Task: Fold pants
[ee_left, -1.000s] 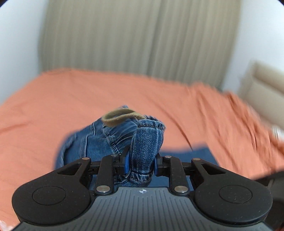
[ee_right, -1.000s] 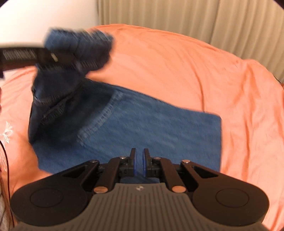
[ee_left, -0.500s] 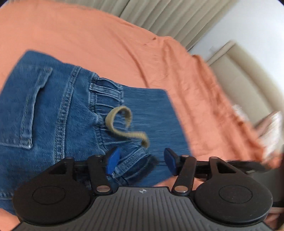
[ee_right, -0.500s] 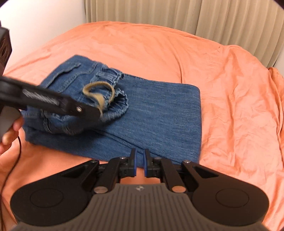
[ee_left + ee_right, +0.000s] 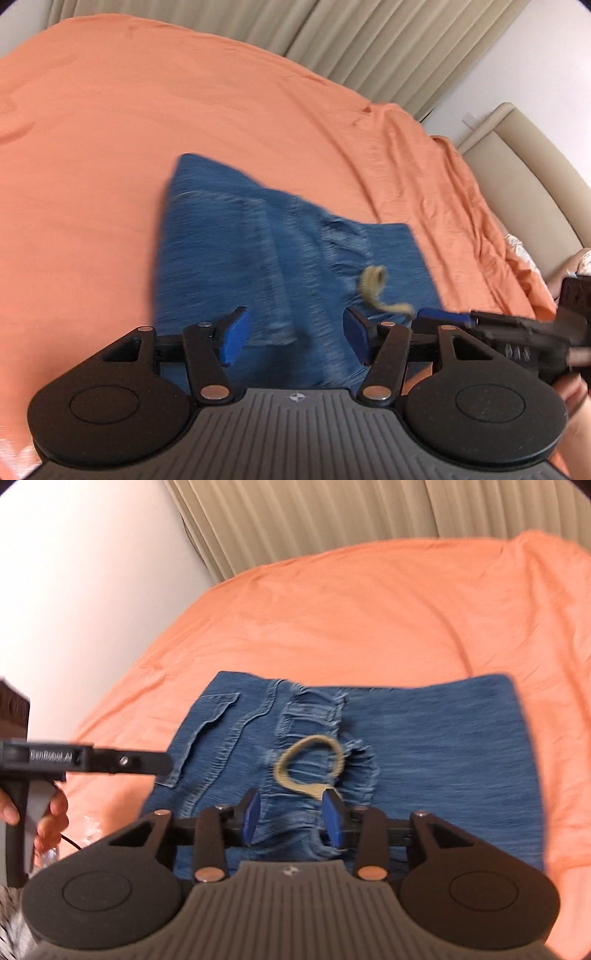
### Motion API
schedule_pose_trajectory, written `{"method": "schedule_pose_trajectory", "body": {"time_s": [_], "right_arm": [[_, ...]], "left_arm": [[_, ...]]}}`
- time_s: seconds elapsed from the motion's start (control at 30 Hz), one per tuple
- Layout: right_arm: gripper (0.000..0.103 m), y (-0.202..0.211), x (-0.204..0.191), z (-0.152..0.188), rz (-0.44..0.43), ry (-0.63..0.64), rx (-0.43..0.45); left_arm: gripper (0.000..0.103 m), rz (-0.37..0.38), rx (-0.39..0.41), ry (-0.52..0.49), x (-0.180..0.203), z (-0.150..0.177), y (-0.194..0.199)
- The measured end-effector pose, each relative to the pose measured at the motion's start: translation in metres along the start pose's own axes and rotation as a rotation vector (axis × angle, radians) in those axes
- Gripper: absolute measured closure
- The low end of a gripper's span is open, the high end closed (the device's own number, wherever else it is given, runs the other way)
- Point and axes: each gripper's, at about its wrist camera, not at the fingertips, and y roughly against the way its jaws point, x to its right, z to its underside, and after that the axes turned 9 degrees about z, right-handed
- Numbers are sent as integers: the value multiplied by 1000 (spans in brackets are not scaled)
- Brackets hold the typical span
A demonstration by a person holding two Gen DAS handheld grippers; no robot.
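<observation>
The blue denim pants [image 5: 258,258] lie folded in a flat bundle on the orange bed; they also show in the right wrist view [image 5: 424,746]. A tan drawstring loop [image 5: 310,760] rests on the gathered waistband, also seen in the left wrist view [image 5: 373,284]. My left gripper [image 5: 295,336] is open and empty, just above the near edge of the pants. My right gripper [image 5: 291,818] is open, its jaws on either side of the waistband near the drawstring, not closed on it. The right gripper also shows from the left wrist view [image 5: 491,328], and the left gripper from the right wrist view [image 5: 110,762].
The orange bedsheet [image 5: 184,103] covers the whole bed. Beige curtains [image 5: 332,520] hang behind. A beige padded headboard [image 5: 532,166] stands at the right in the left wrist view. A white wall [image 5: 74,572] is at the left in the right wrist view.
My left gripper let go of the waistband, opened and pulled back from the pants. My right gripper went from shut to open and moved over the waistband.
</observation>
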Motion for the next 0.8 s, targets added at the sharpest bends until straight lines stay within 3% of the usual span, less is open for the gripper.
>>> {"method": "schedule_pose_trajectory", "body": {"time_s": [0.1, 0.23, 0.3, 0.33, 0.4, 0.5, 0.53, 0.57, 0.6, 0.63, 0.7, 0.8], "right_arm": [[66, -22, 0, -3, 41, -28, -37], [63, -53, 20, -3, -23, -172, -137], [77, -55, 20, -5, -12, -194, -124], [88, -51, 16, -7, -3, -172, -107], [93, -38, 2, -12, 28, -81, -63], [100, -13, -11, -22, 5, -15, -2], [101, -2, -14, -26, 4, -2, 21], [101, 8, -18, -29, -2, 1, 44], [101, 17, -18, -32, -21, -9, 64], [102, 28, -18, -34, -38, -22, 87], [103, 47, -17, -30, -46, -32, 130], [103, 54, -8, -12, -29, -59, 126]], "left_arm": [[36, -11, -37, -42, -13, 12, 14], [35, -50, -129, -138, -16, 35, 19], [35, -86, -182, -215, -14, 46, 18], [35, -103, -201, -252, -12, 52, 16], [34, -141, -218, -325, -8, 60, 13], [35, -211, -219, -389, -5, 66, 5], [38, -230, -228, -401, -5, 66, 2], [48, -254, -226, -418, -4, 67, 1], [70, -281, -227, -431, -4, 68, 0], [82, -309, -229, -436, -5, 69, 0], [92, -309, -186, -423, -7, 69, 7], [95, -314, -140, -394, -10, 70, 20]]}}
